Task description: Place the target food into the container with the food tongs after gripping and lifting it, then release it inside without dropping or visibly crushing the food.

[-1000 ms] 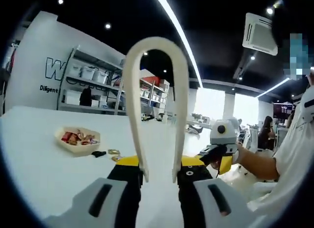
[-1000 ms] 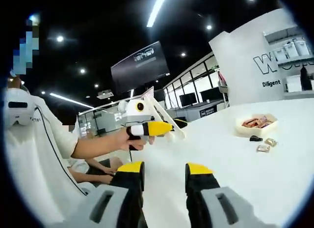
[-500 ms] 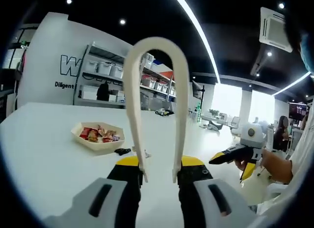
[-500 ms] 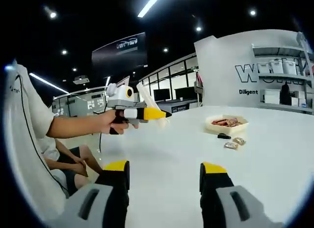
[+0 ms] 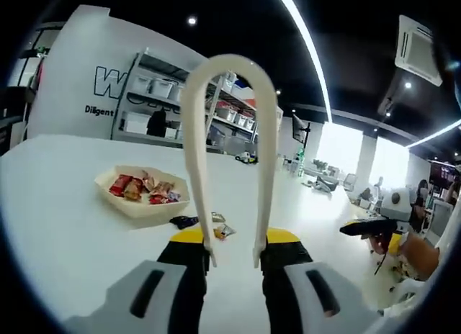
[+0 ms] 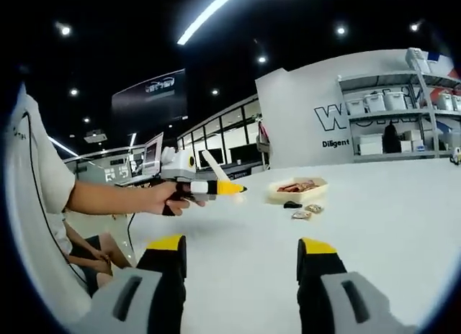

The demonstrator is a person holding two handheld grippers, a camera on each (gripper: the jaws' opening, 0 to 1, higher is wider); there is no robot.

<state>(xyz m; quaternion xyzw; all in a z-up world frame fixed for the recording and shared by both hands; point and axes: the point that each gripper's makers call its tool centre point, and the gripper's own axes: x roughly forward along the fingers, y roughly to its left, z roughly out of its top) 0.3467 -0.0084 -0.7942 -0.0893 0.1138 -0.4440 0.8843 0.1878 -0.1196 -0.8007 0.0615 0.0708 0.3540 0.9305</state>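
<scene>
Left hand-held gripper (image 5: 232,258) clamped white tongs (image 5: 229,154); right hand-held gripper (image 6: 243,251) gaped empty. Wrapped snacks (image 5: 220,229) at five o'clock of the tray (image 5: 141,204) looked light, crinkly (pinch mid-wrapper).

A white table (image 5: 65,226) carries everything. Behind its far edge stands a white wall (image 5: 72,75) with dark letters, and beside it a shelf rack (image 5: 155,107) with white boxes.

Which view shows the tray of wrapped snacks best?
The left gripper view: the tray of wrapped snacks sits large enough there to make out separate red wrappers. In the right gripper view the tray is small and distant, its contents a reddish blur.
</scene>
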